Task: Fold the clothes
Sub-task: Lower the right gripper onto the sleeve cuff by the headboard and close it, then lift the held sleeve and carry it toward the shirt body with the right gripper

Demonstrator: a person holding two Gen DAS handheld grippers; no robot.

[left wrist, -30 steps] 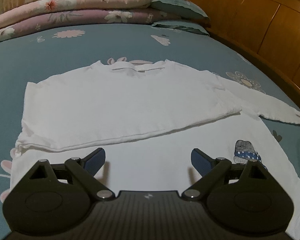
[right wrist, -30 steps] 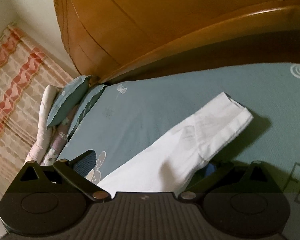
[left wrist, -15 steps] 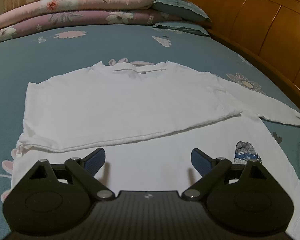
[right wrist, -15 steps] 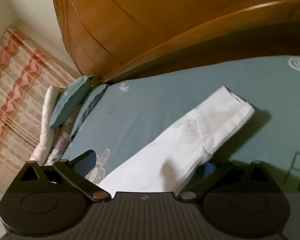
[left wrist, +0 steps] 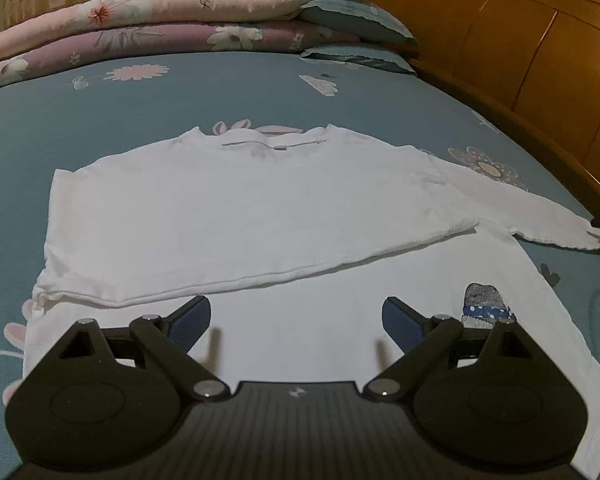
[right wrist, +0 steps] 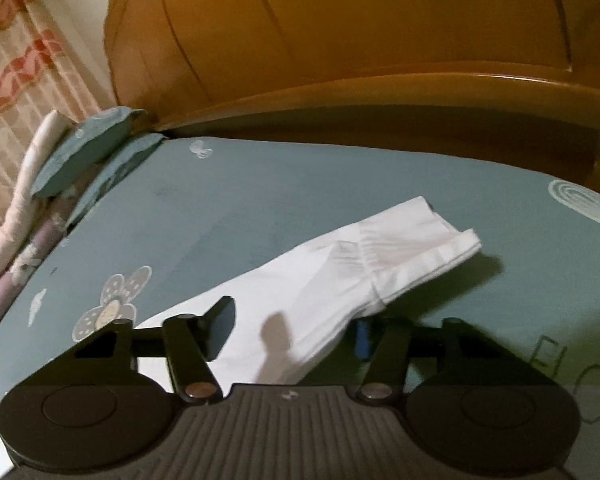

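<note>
A white long-sleeved shirt (left wrist: 240, 216) lies flat on the teal bedsheet (left wrist: 140, 112), with one half folded over the other. A small blue and grey print (left wrist: 482, 304) shows near its right hem. My left gripper (left wrist: 296, 320) hovers open over the near part of the shirt, with nothing between its fingers. The shirt's right sleeve (right wrist: 380, 256) stretches toward the headboard, cuff at the far end. My right gripper (right wrist: 292, 336) straddles that sleeve near its base. Its jaws are closing with the sleeve between them, and the pads still stand apart from the cloth.
Stacked floral quilts (left wrist: 160, 12) and teal pillows (left wrist: 356, 20) line the far side of the bed. A wooden headboard (right wrist: 340, 40) rises close behind the sleeve's cuff. A patterned curtain (right wrist: 12, 60) hangs at the left.
The right gripper's jaws have narrowed around the sleeve, and its view has rolled so the bed sits more level. The left gripper and the shirt have not moved.
</note>
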